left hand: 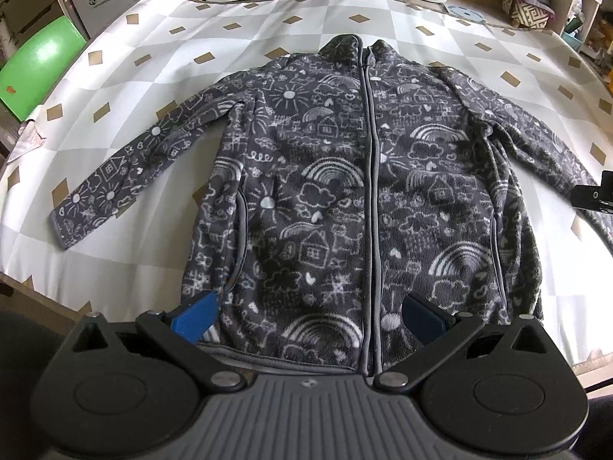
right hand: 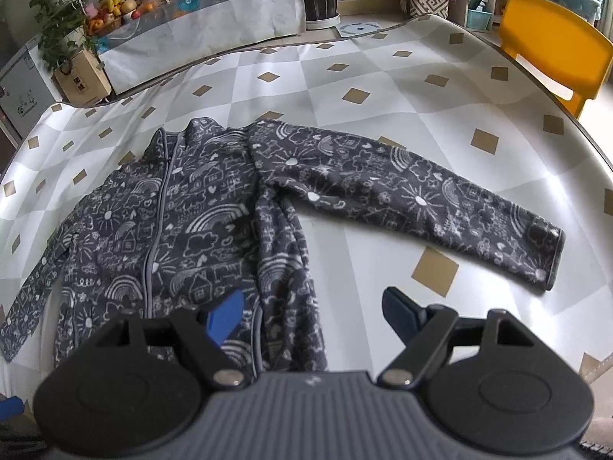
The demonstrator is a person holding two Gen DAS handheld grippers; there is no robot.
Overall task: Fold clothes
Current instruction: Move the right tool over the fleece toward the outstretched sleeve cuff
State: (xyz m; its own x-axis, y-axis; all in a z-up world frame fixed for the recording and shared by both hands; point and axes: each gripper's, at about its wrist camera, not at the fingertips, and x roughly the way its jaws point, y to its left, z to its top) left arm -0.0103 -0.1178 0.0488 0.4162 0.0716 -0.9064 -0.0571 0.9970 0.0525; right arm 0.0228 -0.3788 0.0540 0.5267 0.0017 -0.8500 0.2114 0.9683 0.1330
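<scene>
A dark grey fleece jacket (left hand: 345, 191) with white doodle prints lies flat and zipped on the checked table cover, collar away from me, both sleeves spread outward. My left gripper (left hand: 306, 316) hovers open over the jacket's bottom hem, its blue pads (left hand: 195, 316) wide apart with nothing pinched between them. In the right wrist view the same jacket (right hand: 199, 222) lies to the left, its right sleeve (right hand: 421, 199) stretched across the table. My right gripper (right hand: 310, 314) stands open over the jacket's lower right edge, holding nothing.
A white and grey diamond-patterned cover (left hand: 161, 57) spans the table. A green chair (left hand: 34, 65) stands at the left edge, a yellow chair (right hand: 551, 42) at the far right. Plants and fruit (right hand: 111, 4) sit on a counter behind. The other gripper's black tip (left hand: 594, 191) shows at right.
</scene>
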